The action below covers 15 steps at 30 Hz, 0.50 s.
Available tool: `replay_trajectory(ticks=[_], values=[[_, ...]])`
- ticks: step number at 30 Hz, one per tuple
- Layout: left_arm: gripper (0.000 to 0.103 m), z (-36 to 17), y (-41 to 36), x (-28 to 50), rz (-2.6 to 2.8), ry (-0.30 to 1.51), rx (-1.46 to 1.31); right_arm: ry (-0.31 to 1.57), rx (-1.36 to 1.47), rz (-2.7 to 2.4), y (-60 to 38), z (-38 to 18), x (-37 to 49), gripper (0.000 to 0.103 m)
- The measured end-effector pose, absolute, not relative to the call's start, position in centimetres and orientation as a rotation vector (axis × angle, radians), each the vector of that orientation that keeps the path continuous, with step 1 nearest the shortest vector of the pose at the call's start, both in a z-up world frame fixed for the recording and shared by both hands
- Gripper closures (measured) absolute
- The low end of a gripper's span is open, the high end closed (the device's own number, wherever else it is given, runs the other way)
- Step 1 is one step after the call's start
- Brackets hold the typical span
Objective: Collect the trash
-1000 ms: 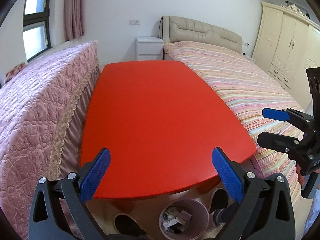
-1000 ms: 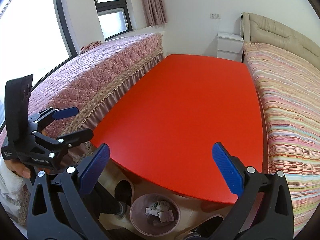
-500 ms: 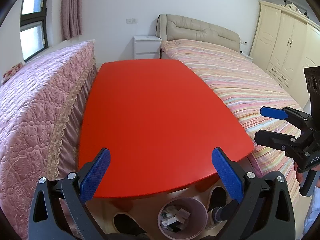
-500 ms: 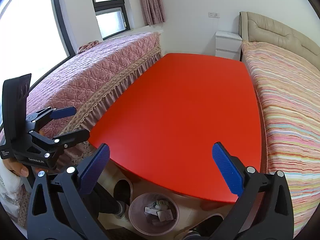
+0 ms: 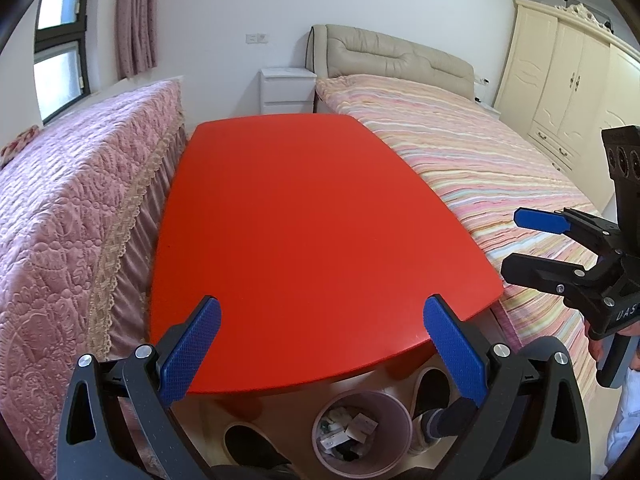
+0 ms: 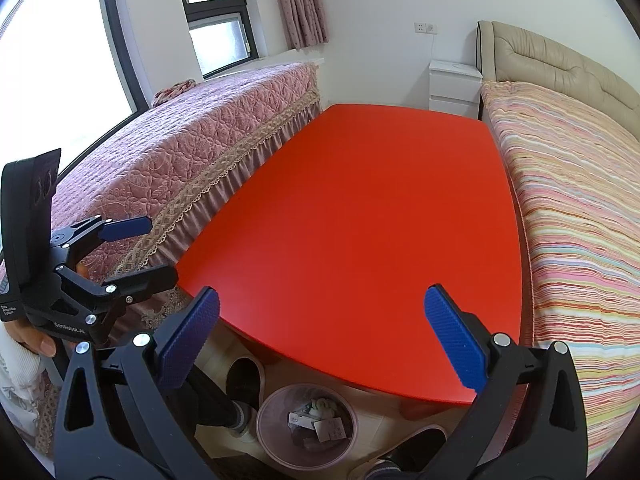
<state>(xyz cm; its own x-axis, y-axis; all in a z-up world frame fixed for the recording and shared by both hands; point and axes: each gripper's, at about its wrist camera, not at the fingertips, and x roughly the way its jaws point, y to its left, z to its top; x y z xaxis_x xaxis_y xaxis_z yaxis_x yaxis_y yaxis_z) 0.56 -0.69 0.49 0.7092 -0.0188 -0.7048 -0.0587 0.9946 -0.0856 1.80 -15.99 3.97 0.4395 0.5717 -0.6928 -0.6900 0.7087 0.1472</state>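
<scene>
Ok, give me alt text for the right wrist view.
The open right gripper hangs over the near end of a bare red table, with a pink bin holding scraps on the floor below. The left gripper, also open, shows at the left; beds flank the table.

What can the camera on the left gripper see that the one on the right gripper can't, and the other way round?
Only the left wrist view shows the cream wardrobe and the right gripper from the side. Only the right wrist view shows the large window and the left gripper from the side. Both show the bare red table, the pink trash bin holding scraps under its near edge, the pink quilted bed, the striped bed and the white nightstand. Both grippers are open.
</scene>
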Motion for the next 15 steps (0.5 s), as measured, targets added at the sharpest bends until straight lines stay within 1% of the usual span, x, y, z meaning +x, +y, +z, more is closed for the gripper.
replay_trajectory(ticks=[15], values=[[0.006,0.41,-0.71,0.55,0.018,0.784,-0.104,0.794,-0.165,0.784,-16.02,3.85,1.88,0.003]])
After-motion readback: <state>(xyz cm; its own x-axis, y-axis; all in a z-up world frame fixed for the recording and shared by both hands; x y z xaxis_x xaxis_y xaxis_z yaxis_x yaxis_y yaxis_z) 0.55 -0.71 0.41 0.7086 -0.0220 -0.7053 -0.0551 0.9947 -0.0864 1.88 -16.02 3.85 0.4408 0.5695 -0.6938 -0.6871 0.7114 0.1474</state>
